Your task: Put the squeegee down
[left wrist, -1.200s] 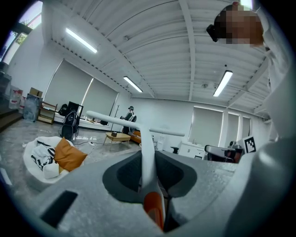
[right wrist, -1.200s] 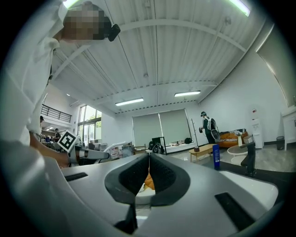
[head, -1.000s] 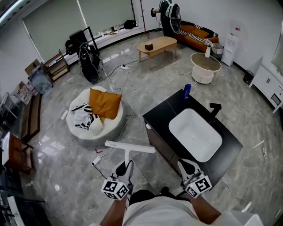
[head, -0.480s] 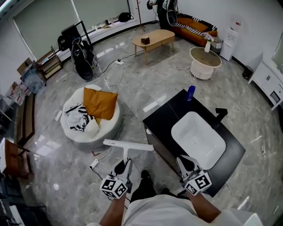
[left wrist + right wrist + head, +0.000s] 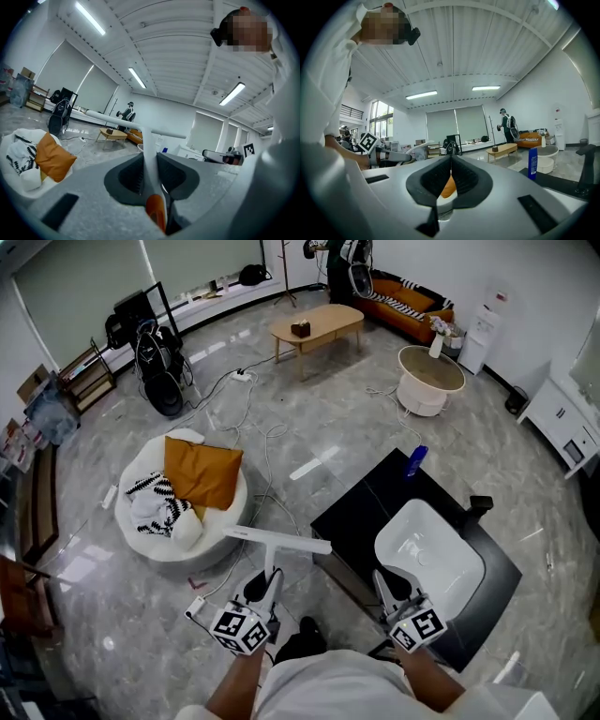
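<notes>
Two grippers: left gripper (image 5: 270,581) and right gripper (image 5: 382,585). One squeegee (image 5: 277,542), one white basin (image 5: 429,554), one blue bottle (image 5: 418,460), one orange cushion (image 5: 202,472), one wooden coffee table (image 5: 317,324), one round white table (image 5: 431,379).

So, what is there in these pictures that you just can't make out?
Squeegee: the lower end of its handle is hidden inside the left claw, in the head view and the left gripper view.
Blue bottle: its label is too small to read in any view.
Dark thing on the coffee table: too small to name, head view.
</notes>
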{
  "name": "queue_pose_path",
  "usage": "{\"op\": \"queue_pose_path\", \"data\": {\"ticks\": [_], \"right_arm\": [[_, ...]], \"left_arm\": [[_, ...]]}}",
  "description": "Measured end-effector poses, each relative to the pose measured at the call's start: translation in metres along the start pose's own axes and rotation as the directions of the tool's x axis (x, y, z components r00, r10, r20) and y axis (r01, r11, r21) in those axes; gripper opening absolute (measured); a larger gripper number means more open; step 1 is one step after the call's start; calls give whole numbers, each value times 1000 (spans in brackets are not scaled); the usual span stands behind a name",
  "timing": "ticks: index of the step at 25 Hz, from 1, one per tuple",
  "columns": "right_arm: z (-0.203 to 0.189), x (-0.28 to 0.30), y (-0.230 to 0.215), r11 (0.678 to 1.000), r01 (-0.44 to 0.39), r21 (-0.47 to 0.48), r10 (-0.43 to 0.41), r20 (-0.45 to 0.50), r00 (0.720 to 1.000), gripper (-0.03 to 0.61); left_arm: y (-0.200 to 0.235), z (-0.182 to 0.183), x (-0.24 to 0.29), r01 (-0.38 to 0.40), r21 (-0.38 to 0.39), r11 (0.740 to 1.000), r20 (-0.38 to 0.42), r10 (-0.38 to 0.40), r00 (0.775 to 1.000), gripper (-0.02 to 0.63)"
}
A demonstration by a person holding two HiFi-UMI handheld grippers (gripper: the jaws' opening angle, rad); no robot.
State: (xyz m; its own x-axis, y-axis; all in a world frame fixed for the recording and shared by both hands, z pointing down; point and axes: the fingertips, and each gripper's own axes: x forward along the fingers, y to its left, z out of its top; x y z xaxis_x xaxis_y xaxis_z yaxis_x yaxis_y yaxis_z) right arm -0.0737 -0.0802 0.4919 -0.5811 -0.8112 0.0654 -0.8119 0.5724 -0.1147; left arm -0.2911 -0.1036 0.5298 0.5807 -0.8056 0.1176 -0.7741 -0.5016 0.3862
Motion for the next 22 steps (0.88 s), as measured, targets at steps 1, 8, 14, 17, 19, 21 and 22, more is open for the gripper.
{"op": "queue_pose_path", "data": {"ticks": [1, 8, 14, 17, 19, 21, 22], "right_arm": [[0, 7, 0, 1000, 8, 1, -8, 2, 1000, 15], [-9, 35, -6, 997, 77, 28, -77, -10, 997, 15], [-13, 33, -30, 987, 153, 38, -153, -17, 988, 15], [-14, 33, -43, 982, 184, 44, -184, -11, 983, 15], [-13, 35, -55, 978, 202, 48, -202, -1, 979, 15], [-8, 37, -69, 974, 219, 50, -220, 14, 975, 15], [-5, 38, -76, 973, 227, 51, -228, 22, 973, 15]], "left_arm": [[6, 1, 5, 14, 0, 1000, -7, -14, 1000, 83], [33, 0, 32, 95, -20, 995, -60, -97, 994, 83], [36, -2, 67, 158, -39, 987, -90, -161, 983, 83], [32, 0, 86, 190, -33, 981, -105, -192, 976, 83], [31, 2, 100, 204, -29, 978, -114, -206, 972, 83], [28, 5, 115, 216, -27, 976, -123, -218, 968, 83], [27, 8, 123, 223, -23, 975, -129, -224, 966, 83]]}}
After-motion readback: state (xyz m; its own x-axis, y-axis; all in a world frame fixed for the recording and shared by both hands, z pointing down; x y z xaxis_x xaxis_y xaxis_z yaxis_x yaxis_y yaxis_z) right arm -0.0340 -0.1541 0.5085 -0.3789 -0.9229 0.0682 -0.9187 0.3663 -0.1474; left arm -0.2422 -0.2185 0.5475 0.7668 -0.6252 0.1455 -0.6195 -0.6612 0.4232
